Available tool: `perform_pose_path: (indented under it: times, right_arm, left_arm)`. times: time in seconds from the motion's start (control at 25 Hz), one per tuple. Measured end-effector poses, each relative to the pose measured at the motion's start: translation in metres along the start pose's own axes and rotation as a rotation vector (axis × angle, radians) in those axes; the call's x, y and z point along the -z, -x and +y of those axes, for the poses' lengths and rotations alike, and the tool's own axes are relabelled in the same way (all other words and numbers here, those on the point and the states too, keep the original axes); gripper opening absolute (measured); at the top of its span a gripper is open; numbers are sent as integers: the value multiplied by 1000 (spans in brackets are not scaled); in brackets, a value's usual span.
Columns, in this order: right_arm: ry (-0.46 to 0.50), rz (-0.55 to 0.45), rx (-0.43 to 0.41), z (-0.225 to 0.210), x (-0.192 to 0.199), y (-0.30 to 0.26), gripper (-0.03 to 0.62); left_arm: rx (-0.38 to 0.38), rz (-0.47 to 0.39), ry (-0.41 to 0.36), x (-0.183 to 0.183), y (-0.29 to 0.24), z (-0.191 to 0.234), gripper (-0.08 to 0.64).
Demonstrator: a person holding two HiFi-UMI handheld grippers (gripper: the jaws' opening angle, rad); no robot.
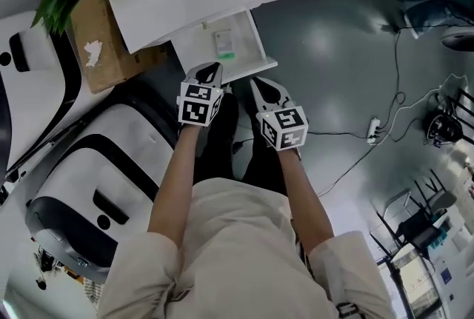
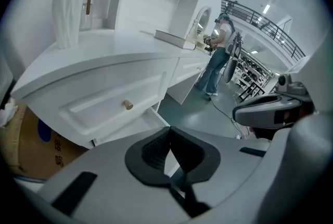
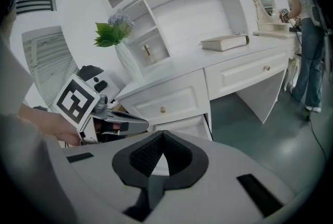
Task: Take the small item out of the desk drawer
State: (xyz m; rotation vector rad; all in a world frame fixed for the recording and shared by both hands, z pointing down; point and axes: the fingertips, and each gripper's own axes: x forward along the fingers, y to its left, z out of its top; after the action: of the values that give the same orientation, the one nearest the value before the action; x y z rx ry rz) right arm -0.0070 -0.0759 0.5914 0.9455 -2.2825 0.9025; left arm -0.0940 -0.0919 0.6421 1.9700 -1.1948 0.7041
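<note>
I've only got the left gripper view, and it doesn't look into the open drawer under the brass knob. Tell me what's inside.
Observer: The head view shows one small flat white packet with a green strip lying in the open white desk drawer.
Operator: Report the right gripper.
Observer: Its own view shows the right gripper with jaws together, nothing between them.
Operator: Place both grippers against the drawer.
Observer: In the head view the left gripper shows at the drawer's near left corner, the right gripper just short of its front panel; neither touches the packet.
</note>
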Motion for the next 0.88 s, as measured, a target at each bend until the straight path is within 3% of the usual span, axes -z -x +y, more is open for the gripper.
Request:
perform_pose_path:
  times: [0.4, 0.68, 0.88]
  right_arm:
    - [-41, 33, 22, -40, 31, 0, 25]
    - [-54, 72, -28, -76, 50, -3, 25]
    - [-80, 96, -54, -106, 56, -9, 25]
  left_arm:
    - [-48, 26, 97, 28, -76, 5, 17]
    - [-185, -6, 171, 39, -122, 27, 17]
    - [-259, -38, 182, 41, -149, 50, 18]
